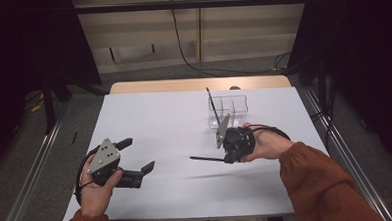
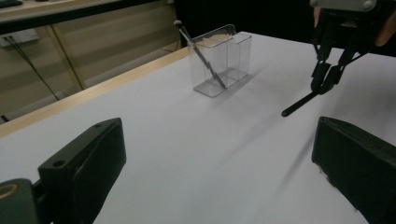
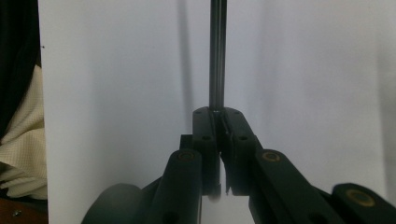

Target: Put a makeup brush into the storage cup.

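A clear plastic organizer — boxy, thin-walled, split into compartments — stands on the matte white sheet covering the table, toward the far right. One slim black pen leans in its left compartment, tip down and cap end tilted up past the rim.

A second pen, dark, smooth and rod-like, is clamped in the right gripper, near the organizer and on the near side of it. The jaws are pressed tight on one end; the rest of the pen juts out to the left, held level just above the sheet, where it throws a soft shadow. In the right gripper view the pen runs straight up from the pinched black pads.

The left gripper hovers at the near left, well apart from both pens, its jaws spread wide with nothing between them (a grey three-cornered plate rides on top). From its own view the organizer and the right gripper sit across open white sheet — nothing stands between them. A bare wooden table edge shows beyond the sheet; orange sleeves cover both forearms.
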The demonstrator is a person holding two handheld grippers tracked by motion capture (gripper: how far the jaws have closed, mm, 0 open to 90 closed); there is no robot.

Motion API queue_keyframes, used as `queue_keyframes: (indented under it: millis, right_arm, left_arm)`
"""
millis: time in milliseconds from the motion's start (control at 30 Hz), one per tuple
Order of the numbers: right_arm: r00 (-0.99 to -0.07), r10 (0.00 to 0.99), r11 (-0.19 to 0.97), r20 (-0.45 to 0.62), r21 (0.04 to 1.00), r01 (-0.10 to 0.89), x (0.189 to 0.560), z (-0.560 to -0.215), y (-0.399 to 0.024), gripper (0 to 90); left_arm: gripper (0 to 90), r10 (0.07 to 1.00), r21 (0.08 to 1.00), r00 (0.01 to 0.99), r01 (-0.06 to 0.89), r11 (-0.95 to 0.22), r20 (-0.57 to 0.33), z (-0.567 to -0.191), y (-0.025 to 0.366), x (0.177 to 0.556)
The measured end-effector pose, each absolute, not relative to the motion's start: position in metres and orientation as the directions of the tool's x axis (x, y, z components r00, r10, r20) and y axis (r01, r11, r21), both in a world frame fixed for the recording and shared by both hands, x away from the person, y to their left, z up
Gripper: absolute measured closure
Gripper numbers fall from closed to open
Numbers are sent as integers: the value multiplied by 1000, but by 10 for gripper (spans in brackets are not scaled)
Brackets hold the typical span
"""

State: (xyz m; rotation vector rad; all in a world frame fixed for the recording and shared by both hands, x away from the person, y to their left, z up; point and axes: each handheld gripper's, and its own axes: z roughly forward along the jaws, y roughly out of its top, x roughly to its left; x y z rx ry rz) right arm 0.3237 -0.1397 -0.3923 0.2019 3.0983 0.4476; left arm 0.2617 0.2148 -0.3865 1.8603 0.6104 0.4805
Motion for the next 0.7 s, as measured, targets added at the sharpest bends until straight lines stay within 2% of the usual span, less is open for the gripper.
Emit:
queue_keyframes:
  millis: [200, 700]
  right_arm:
    - [-993, 120, 952, 21, 280, 121, 323, -395, -139, 847]
    - [-995, 102, 956, 25, 273, 105, 323, -397, -134, 847]
  left_arm:
    - [29, 587, 931, 808, 184, -314, 39, -386, 204, 266]
    - [29, 428, 877, 904, 188, -443, 22, -384, 154, 287]
